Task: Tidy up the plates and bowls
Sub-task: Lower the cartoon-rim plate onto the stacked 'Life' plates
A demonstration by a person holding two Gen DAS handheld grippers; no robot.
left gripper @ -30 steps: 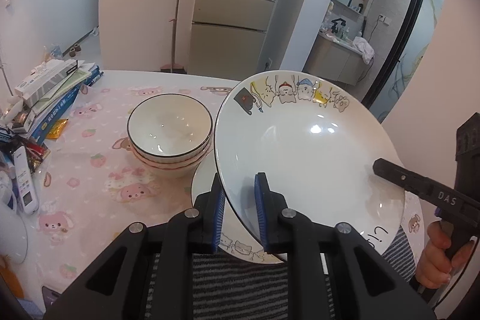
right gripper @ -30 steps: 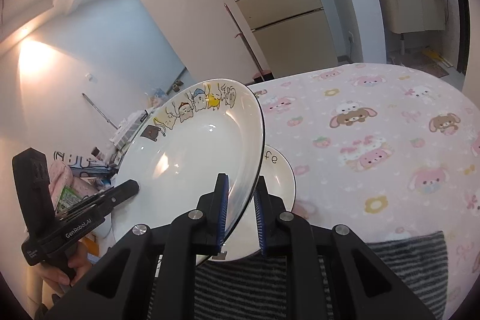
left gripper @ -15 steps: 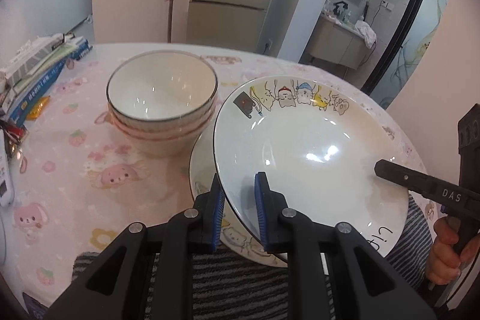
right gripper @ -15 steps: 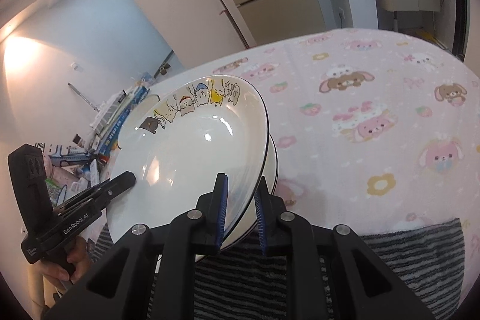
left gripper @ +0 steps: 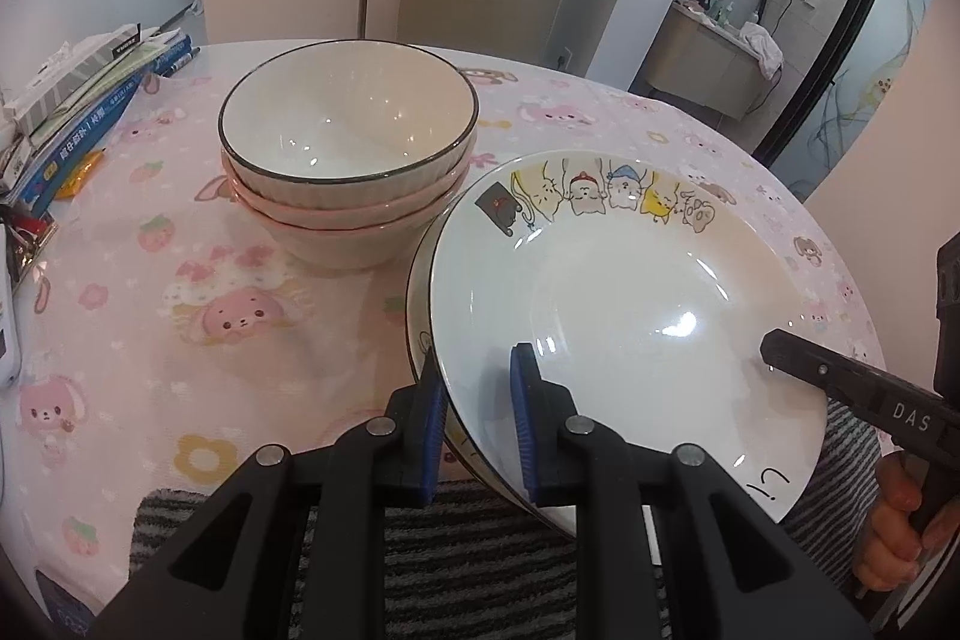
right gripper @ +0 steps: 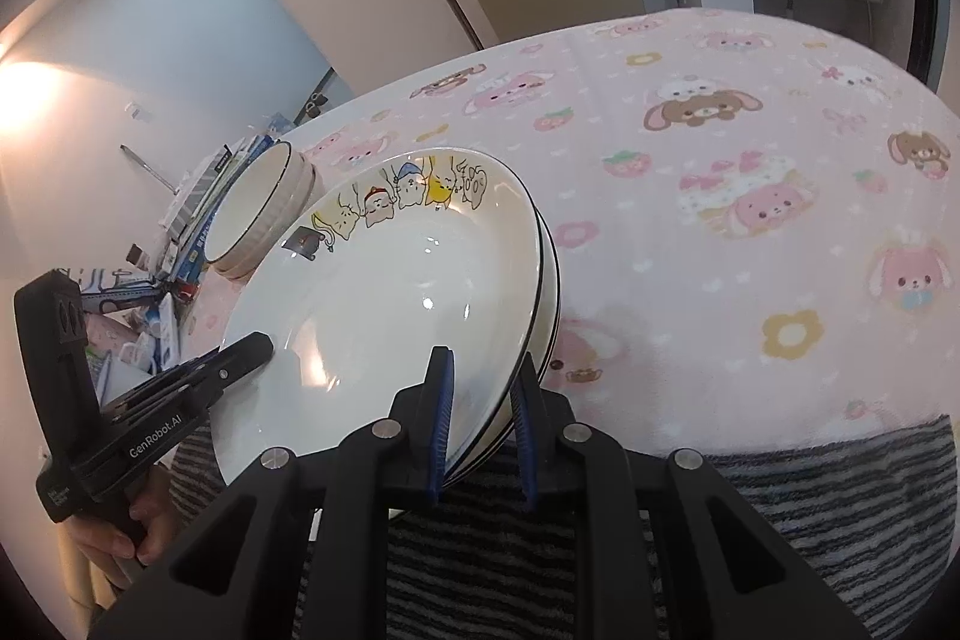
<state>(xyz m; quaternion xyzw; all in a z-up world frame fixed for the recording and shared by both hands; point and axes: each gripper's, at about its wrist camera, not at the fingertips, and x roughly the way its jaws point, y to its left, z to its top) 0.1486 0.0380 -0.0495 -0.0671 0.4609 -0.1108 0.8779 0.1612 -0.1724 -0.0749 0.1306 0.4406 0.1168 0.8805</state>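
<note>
A white plate with cartoon cats (left gripper: 624, 304) rests on top of another plate (left gripper: 420, 304) on the pink tablecloth; it also shows in the right wrist view (right gripper: 390, 316). My left gripper (left gripper: 477, 424) is shut on its near left rim. My right gripper (right gripper: 480, 424) is shut on its near right rim, and its finger (left gripper: 840, 376) shows at the plate's right edge. A stack of three white bowls (left gripper: 348, 160) stands just left of the plates, close to or touching them.
Books and boxes (left gripper: 78, 100) lie at the table's left edge. A striped grey cloth (right gripper: 780, 508) lies at the near edge under the grippers. The pink tablecloth (right gripper: 750, 160) stretches to the right of the plates.
The cat plate has come down from a tilted, raised position onto the plate beneath it. Both grippers moved down and forward with it, closer to the bowls.
</note>
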